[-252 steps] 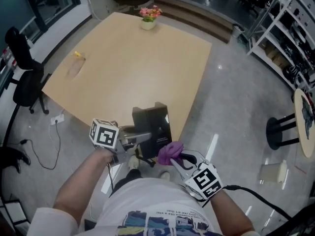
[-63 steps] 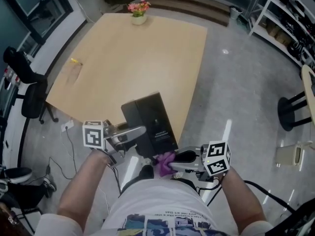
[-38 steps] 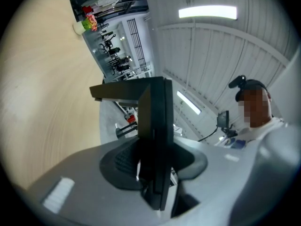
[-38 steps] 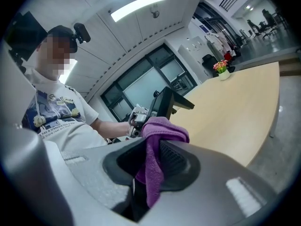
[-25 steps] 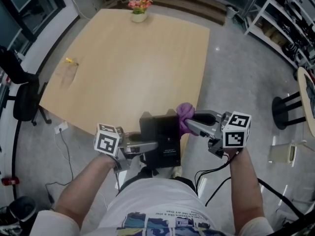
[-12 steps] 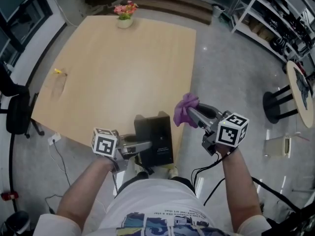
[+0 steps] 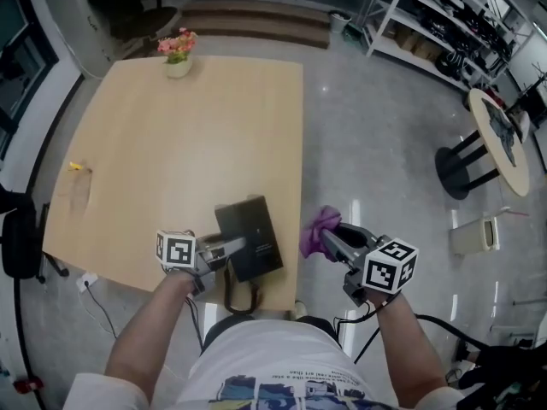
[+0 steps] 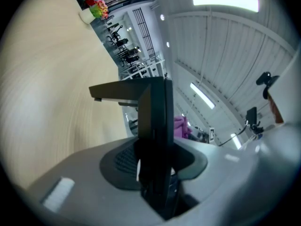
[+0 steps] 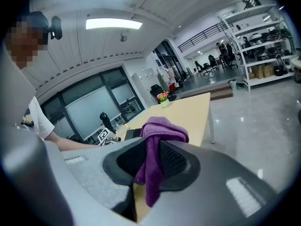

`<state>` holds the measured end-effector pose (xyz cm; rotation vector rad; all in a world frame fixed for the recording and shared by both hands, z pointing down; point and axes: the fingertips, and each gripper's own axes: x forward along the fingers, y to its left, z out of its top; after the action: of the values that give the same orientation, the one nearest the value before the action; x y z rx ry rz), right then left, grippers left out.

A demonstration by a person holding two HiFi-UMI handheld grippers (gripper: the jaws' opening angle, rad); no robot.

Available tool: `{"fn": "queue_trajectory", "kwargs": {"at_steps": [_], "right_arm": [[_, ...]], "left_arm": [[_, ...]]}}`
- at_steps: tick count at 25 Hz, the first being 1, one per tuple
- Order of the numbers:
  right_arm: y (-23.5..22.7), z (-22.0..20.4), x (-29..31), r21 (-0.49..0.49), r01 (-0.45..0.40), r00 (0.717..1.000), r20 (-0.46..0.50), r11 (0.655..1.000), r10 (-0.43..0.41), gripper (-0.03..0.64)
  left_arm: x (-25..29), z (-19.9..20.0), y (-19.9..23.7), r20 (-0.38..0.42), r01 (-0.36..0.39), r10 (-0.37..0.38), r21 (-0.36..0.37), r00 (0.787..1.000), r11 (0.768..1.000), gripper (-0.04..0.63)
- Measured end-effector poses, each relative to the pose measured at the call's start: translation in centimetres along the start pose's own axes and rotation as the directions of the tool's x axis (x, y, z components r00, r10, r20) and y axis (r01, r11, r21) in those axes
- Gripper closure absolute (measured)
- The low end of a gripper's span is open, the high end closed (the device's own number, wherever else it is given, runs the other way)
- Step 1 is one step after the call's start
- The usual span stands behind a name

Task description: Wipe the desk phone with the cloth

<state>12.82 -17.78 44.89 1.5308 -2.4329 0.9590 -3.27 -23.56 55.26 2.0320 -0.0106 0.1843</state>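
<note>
The black desk phone (image 7: 249, 248) lies at the near edge of the light wooden table (image 7: 171, 143). My left gripper (image 7: 232, 248) is shut on the phone's left edge; in the left gripper view the phone's dark body (image 8: 157, 126) fills the gap between the jaws. My right gripper (image 7: 330, 237) is shut on the purple cloth (image 7: 317, 228) and hovers over the floor just beyond the table's right edge, apart from the phone. In the right gripper view the cloth (image 9: 157, 135) drapes over and hangs down between the jaws.
A pot of flowers (image 7: 178, 55) stands at the table's far edge and a small yellow thing (image 7: 75, 167) near its left edge. The phone's cord (image 7: 238, 295) hangs off the near edge. On the floor to the right are a round stand (image 7: 466, 156), a white bin (image 7: 474, 236) and shelving (image 7: 444, 24).
My right gripper has carried the cloth off the phone's right side and down beside the table's right edge. The left gripper keeps its hold on the phone.
</note>
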Motion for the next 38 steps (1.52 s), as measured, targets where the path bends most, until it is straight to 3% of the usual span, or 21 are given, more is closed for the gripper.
{"fn": "queue_trajectory", "kwargs": {"at_steps": [14, 24, 30, 38], "right_arm": [[2.3, -4.2, -2.9, 0.066, 0.078, 0.997, -0.026, 0.995, -0.076, 0.531], [2.6, -5.6, -4.1, 0.065, 0.119, 0.992, -0.047, 0.991, -0.116, 0.531], [2.9, -5.4, -4.2, 0.057, 0.105, 0.994, -0.033, 0.993, -0.103, 0.531], [3.2, -5.6, -4.0, 0.023, 0.061, 0.998, -0.035, 0.998, -0.060, 0.531]], "left_arm": [[3.5, 2.3, 7.5, -0.044, -0.051, 0.049, -0.041, 0.998, 0.998, 0.417], [4.2, 3.3, 9.1, -0.123, -0.053, 0.046, -0.048, 0.991, 0.997, 0.413], [3.8, 3.3, 10.1, -0.136, -0.160, 0.155, -0.024, 0.978, 0.987, 0.395], [3.3, 3.7, 11.0, -0.179, -0.338, 0.342, 0.055, 0.922, 0.940, 0.344]]}}
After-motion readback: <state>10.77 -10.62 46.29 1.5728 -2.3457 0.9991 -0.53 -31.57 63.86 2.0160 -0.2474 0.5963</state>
